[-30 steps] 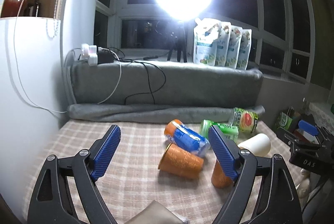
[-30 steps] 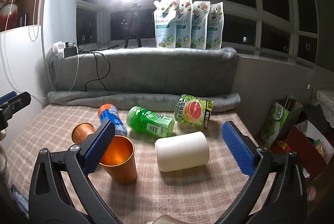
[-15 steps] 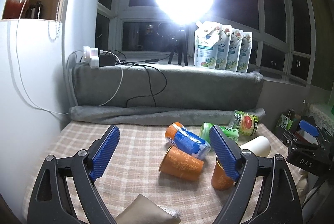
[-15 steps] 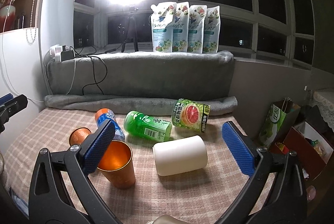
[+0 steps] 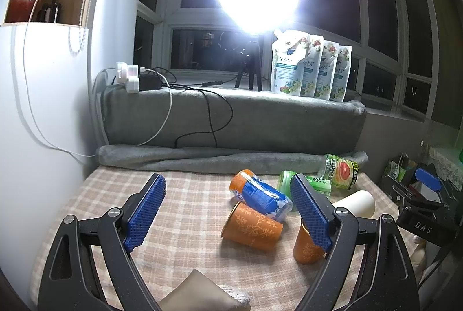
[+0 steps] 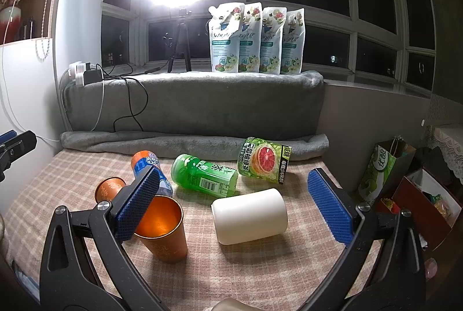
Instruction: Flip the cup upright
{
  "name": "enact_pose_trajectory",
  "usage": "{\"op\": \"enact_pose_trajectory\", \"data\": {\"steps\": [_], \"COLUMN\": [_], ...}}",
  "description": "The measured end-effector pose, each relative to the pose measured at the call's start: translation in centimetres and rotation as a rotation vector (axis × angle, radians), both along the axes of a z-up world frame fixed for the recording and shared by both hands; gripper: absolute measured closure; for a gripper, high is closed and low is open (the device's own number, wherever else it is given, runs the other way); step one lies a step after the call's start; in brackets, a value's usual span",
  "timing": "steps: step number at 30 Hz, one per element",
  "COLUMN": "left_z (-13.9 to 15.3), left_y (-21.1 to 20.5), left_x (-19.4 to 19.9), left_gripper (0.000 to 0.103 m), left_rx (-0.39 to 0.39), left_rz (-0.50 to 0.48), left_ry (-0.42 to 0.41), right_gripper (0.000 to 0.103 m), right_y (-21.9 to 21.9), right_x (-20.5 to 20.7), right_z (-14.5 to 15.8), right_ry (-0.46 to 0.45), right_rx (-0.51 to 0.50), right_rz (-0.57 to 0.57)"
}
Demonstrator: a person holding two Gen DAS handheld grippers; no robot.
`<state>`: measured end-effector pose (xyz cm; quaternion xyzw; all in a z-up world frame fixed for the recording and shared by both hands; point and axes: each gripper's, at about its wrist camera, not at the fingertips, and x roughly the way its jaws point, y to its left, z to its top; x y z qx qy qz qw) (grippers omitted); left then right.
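Observation:
A white cup (image 6: pixel 250 219) lies on its side on the checked cloth; it also shows in the left wrist view (image 5: pixel 357 204). One orange cup (image 6: pixel 163 230) stands upright, mouth up, partly behind my right gripper's left finger; it also shows in the left wrist view (image 5: pixel 306 245). Another orange cup (image 5: pixel 251 228) lies on its side; in the right wrist view (image 6: pixel 108 189) only its base end shows. My right gripper (image 6: pixel 241 206) is open and empty, above and in front of the white cup. My left gripper (image 5: pixel 228 214) is open and empty, hanging over the cloth.
A blue-and-orange can (image 5: pixel 259 193), a green tea bottle (image 6: pixel 204 176) and a grapefruit-label bottle (image 6: pixel 263 160) lie behind the cups. A grey blanket roll (image 6: pixel 188 141) borders the back. Bags and boxes (image 6: pixel 405 189) stand beyond the right edge.
Both grippers have drawn slightly back and up; the scene shifts a little lower in both views. Cups and bottles have not moved. Both grippers stay open.

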<state>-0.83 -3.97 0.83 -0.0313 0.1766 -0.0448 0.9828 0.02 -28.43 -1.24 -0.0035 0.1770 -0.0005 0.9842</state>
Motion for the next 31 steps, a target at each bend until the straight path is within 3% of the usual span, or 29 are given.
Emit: {"op": "enact_pose_trajectory", "data": {"steps": [31], "left_z": [0.03], "left_y": [0.03], "left_x": [-0.03], "left_gripper": [0.015], "left_rx": [0.004], "left_rz": [0.014], "left_ry": [-0.015], "right_gripper": [0.0], "right_y": [0.08], "right_x": [0.05], "right_z": [-0.06], "right_ry": [0.002], "right_rx": [-0.002], "right_rz": [0.001]}}
